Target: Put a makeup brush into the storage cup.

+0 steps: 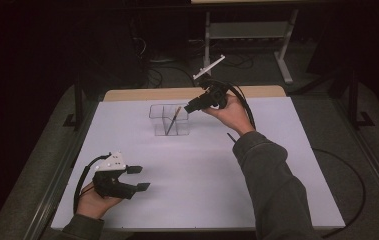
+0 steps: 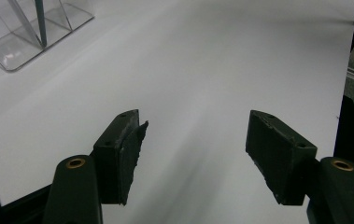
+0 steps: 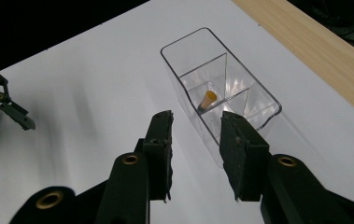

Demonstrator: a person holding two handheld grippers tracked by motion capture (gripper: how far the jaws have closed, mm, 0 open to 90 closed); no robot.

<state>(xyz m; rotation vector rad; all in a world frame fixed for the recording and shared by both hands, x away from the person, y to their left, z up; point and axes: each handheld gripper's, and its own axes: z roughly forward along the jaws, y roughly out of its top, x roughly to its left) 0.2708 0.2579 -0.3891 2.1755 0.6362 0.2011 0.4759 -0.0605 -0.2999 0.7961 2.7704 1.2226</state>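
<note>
Dark room all around, and a big white table sits in the middle with a strip of light wood along its far edge. Black cables lie on the dim floor behind it, near the legs of a grey stand.

On the far part of the table stands a clear plastic box with thin walls inside that split it into a few parts. A pencil leans inside one part — its orange end points up, as the right gripper view shows. You cannot tell from the pictures which wall it rests on.

The right gripper is held up in the air just beside the box, on its right side, tipped down toward it. Its two black jaws are spread a little, with nothing between them. They do not touch the box or the pencil. A hand in a grey sleeve holds it.

The left gripper is low over the near left part of the table, well apart from the box. Its jaws are spread wide — they hold nothing, and bare white table shows between them in the left gripper view.
</note>
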